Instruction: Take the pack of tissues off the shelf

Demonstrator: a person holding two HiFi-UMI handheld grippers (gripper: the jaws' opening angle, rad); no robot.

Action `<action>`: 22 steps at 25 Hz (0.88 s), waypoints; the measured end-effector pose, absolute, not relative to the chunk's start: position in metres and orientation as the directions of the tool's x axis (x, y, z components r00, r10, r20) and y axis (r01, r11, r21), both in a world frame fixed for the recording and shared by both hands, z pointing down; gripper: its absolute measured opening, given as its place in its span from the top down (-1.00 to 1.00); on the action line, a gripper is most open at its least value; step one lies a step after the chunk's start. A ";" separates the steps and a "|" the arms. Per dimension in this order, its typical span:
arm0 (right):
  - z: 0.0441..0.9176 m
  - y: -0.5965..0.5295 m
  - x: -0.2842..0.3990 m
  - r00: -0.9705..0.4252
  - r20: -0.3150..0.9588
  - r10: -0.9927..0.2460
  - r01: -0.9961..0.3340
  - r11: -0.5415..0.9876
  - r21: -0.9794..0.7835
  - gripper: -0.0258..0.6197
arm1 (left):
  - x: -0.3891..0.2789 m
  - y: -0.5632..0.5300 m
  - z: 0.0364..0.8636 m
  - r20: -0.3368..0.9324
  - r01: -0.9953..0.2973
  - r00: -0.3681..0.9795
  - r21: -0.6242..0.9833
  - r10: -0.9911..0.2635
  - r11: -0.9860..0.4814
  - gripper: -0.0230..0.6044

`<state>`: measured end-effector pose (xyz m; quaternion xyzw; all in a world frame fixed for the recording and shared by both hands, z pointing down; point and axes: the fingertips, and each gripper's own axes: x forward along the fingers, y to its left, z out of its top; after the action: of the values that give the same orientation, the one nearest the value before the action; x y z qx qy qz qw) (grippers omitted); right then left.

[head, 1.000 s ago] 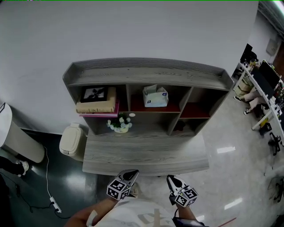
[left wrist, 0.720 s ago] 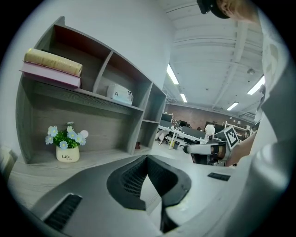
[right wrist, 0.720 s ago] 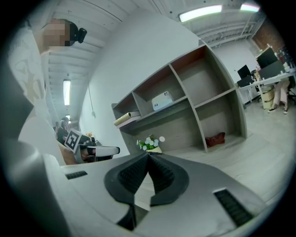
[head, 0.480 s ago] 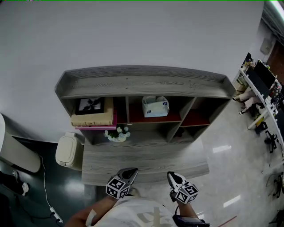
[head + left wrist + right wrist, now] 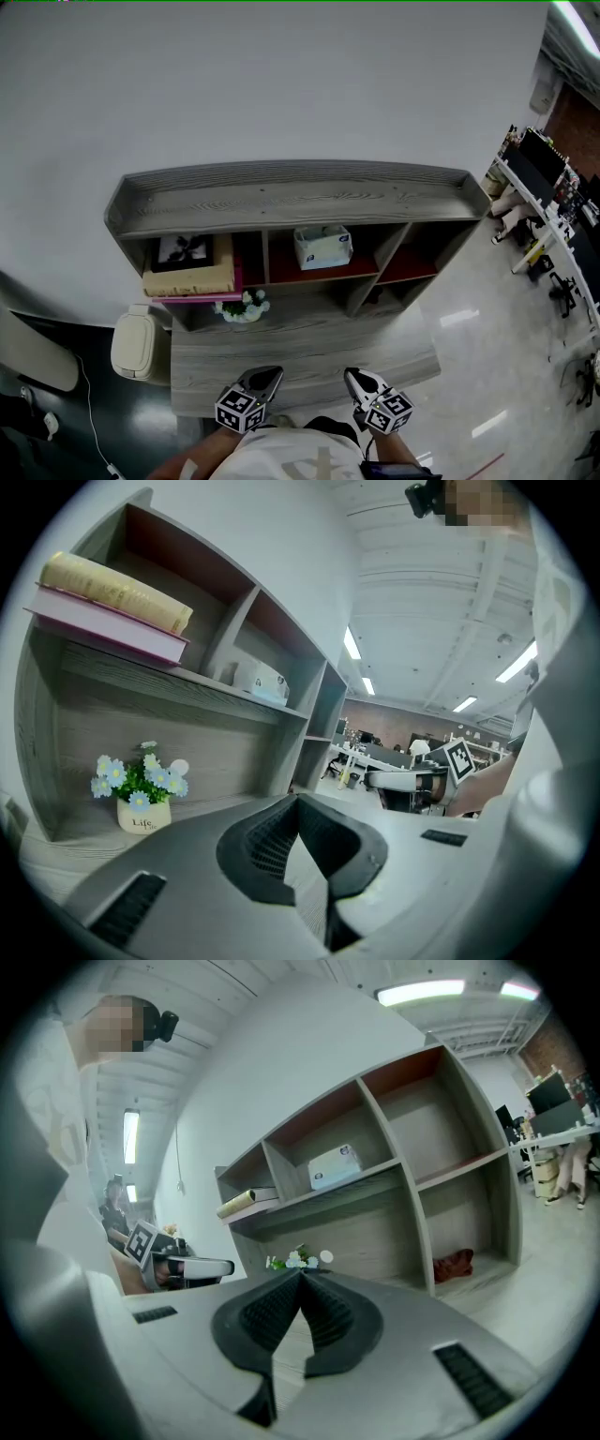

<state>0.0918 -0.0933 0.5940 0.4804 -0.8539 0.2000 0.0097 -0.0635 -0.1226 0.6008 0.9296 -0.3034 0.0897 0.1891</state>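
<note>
The white and blue pack of tissues stands in the middle upper compartment of the grey wooden shelf unit, on a red liner. It also shows far off in the left gripper view as the tissue pack and in the right gripper view as the tissue pack. My left gripper and right gripper hover low, near the desk's front edge, well short of the shelf. Both are shut with nothing between their jaws.
Stacked books and a framed picture fill the left compartment. A small pot of flowers sits on the desk surface below. Something red lies in the lower right cubby. A bin stands left; office desks are far right.
The head view has tilted so the shelf sits lower in frame. Both grippers stay near the desk's front edge, still shut and empty.
</note>
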 end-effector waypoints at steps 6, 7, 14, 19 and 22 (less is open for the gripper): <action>0.603 -0.110 0.092 -0.540 0.231 -0.809 -0.827 0.459 -0.326 0.91 | -0.071 -0.125 0.607 0.286 -0.600 0.799 0.310 -0.529 -0.738 0.92; 0.604 -0.114 0.093 -0.542 0.234 -0.807 -0.826 0.460 -0.324 0.91 | -0.074 -0.127 0.608 0.286 -0.606 0.794 0.311 -0.536 -0.732 0.92; 0.591 -0.160 0.098 -0.554 0.228 -0.801 -0.824 0.489 -0.285 0.91 | -0.096 -0.151 0.605 0.271 -0.666 0.746 0.318 -0.608 -0.675 0.92; 0.580 -0.202 0.113 -0.559 0.235 -0.796 -0.828 0.517 -0.217 0.90 | -0.101 -0.164 0.606 0.266 -0.682 0.730 0.327 -0.629 -0.654 0.92; 0.564 -0.226 0.123 -0.558 0.215 -0.802 -0.829 0.526 -0.188 0.90 | -0.103 -0.169 0.607 0.266 -0.690 0.723 0.329 -0.638 -0.645 0.92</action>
<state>0.1229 -0.2258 0.5636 0.4675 -0.8721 0.1351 0.0508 -0.1034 -0.1695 0.6067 0.9046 -0.3670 0.0632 0.2073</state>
